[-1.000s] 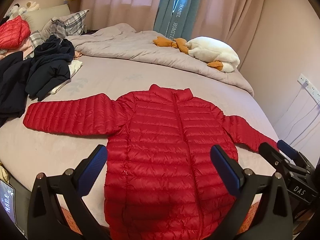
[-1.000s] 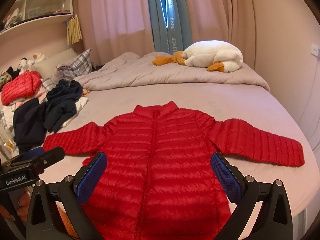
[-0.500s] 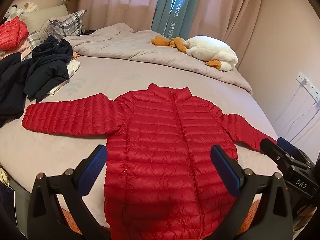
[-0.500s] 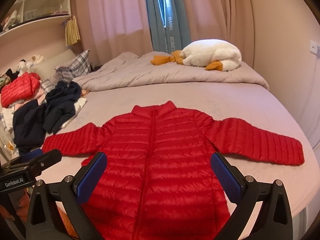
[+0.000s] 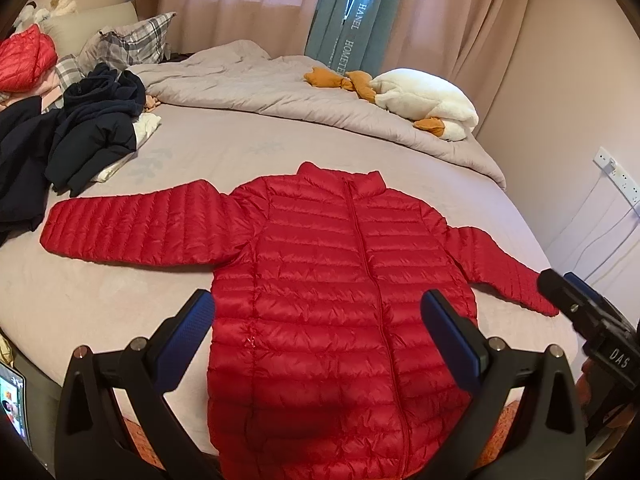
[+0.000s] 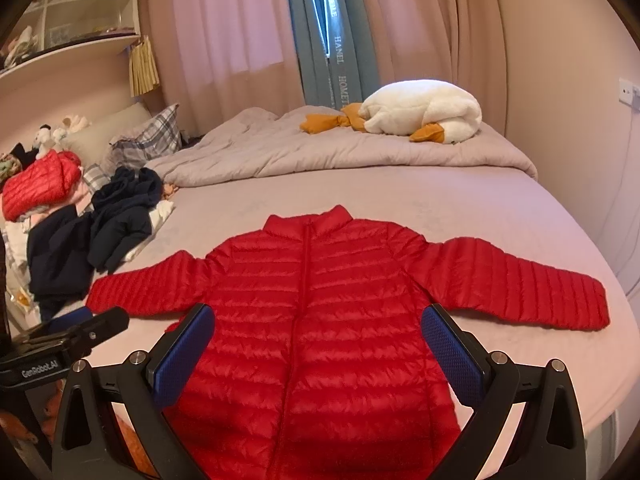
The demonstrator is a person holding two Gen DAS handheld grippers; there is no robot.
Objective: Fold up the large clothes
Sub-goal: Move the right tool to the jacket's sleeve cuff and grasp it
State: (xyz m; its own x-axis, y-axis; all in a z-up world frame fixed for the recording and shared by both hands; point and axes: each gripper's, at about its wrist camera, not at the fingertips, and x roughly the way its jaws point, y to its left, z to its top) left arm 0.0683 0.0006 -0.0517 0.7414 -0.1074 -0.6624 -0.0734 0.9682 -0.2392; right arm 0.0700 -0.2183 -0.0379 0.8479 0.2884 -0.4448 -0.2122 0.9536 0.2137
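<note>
A red quilted puffer jacket [image 5: 336, 280] [image 6: 320, 320] lies flat and zipped on the bed, front up, collar away from me, both sleeves spread out sideways. My left gripper [image 5: 320, 332] hovers open above the jacket's lower half, holding nothing. My right gripper [image 6: 320, 344] is likewise open over the lower body of the jacket, empty. Each gripper shows at the edge of the other's view: the right one [image 5: 588, 320] past the right cuff, the left one [image 6: 72, 336] below the left cuff.
Dark navy clothes [image 5: 80, 128] [image 6: 100, 232] are piled on the left of the bed [image 5: 240, 152], with a second red jacket [image 6: 40, 188] and a plaid pillow [image 5: 128, 40] behind. A crumpled grey duvet [image 6: 320, 152] and white plush goose [image 6: 420, 108] lie at the far side. A wall stands right.
Both grippers have drifted slightly, so the views shift a little; the jacket lies as before and both grippers stay open.
</note>
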